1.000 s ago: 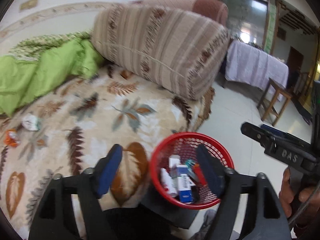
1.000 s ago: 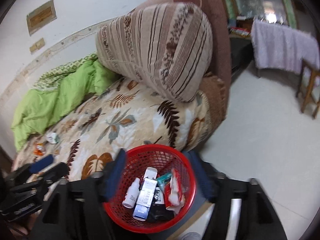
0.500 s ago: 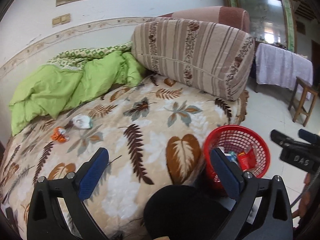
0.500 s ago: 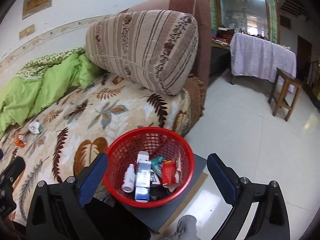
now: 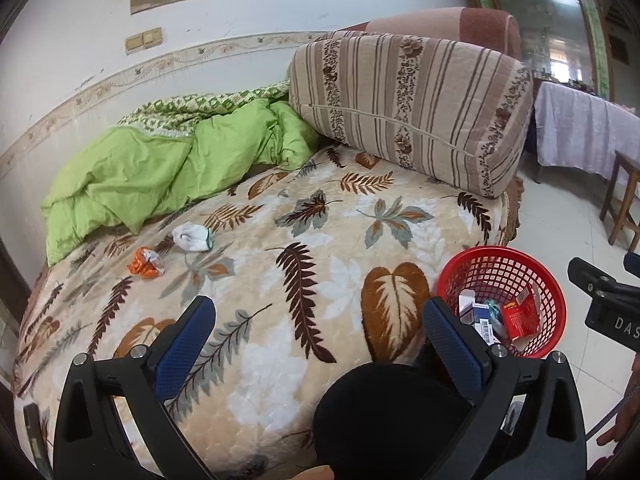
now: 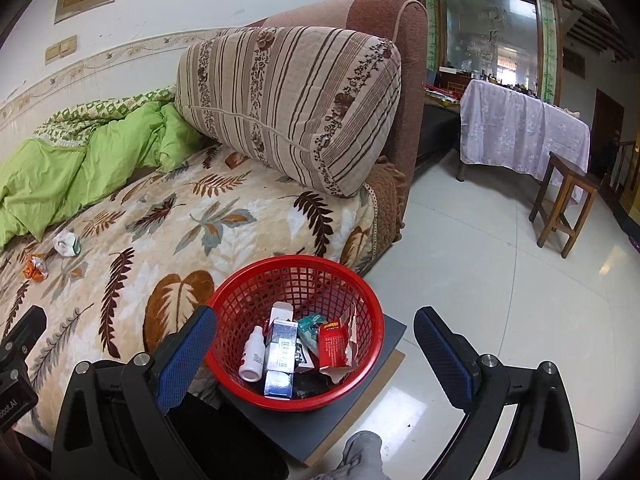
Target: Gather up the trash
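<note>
A red mesh basket stands on a grey board beside the bed; it also shows in the left wrist view. It holds boxes, a small white bottle and a red packet. A crumpled white wrapper and a crumpled orange wrapper lie on the leaf-patterned blanket, far left in the right wrist view. My left gripper is open and empty over the blanket. My right gripper is open and empty above the basket.
A green quilt and a striped bolster lie at the back of the bed. To the right are a tiled floor, a wooden stool and a cloth-covered table. A dark knee is under the left gripper.
Both grippers have opened wide and pulled back from the basket. The left gripper has swung left toward the bed, bringing the two wrappers closer to centre.
</note>
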